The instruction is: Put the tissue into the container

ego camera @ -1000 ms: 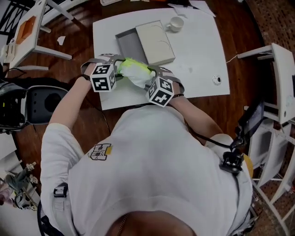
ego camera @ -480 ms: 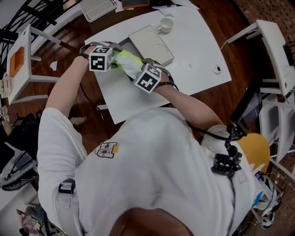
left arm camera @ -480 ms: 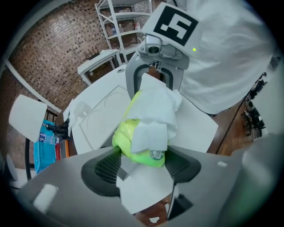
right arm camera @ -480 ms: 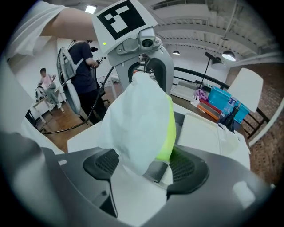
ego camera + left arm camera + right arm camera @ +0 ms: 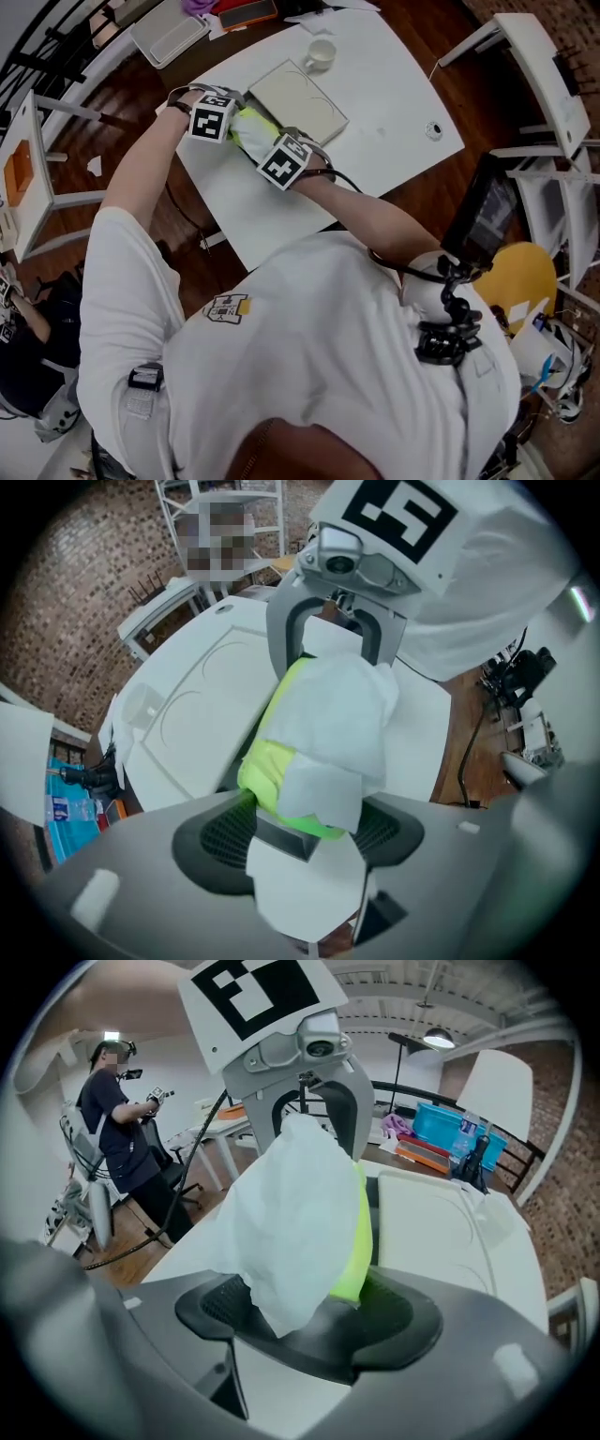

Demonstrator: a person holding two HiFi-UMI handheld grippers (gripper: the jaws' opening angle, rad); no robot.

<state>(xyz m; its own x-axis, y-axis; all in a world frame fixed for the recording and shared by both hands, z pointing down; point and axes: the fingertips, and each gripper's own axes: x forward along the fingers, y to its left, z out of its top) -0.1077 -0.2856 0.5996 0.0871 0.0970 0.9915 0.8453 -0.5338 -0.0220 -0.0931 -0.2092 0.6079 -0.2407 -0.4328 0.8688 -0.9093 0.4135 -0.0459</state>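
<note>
Left gripper point(image 5: 300, 825): jaws part-way apart, pads clenched on one end of the tissue pack point(image 5: 323, 738). The pack has a yellow-green wrap with white tissue sheets bunched over it.
Right gripper point(image 5: 307, 1314): same grip on the opposite end. From its view, white tissue drapes over the left side of the pack and green wrap shows on the right.
The two grippers face each other with the pack bridged between them. Each one's marker cube shows in the other's view.
Pack location: over the white table point(image 5: 394, 103), just left of the white lid point(image 5: 300, 98). Can't tell whether the pack touches the tabletop.
Grey container point(image 5: 373, 1211): only a narrow dark strip shows, between the pack and the lid. The lid covers the rest, and the pack is not inside.
Also on the table: a white cup point(image 5: 320, 53) just beyond the far end of the lid, and a small round object point(image 5: 432, 129) well to the right, near the table edge.
Off the table: a pale tray point(image 5: 169, 33) on another surface at far left. A standing person point(image 5: 117, 1129) shows in the background of the right gripper view.
</note>
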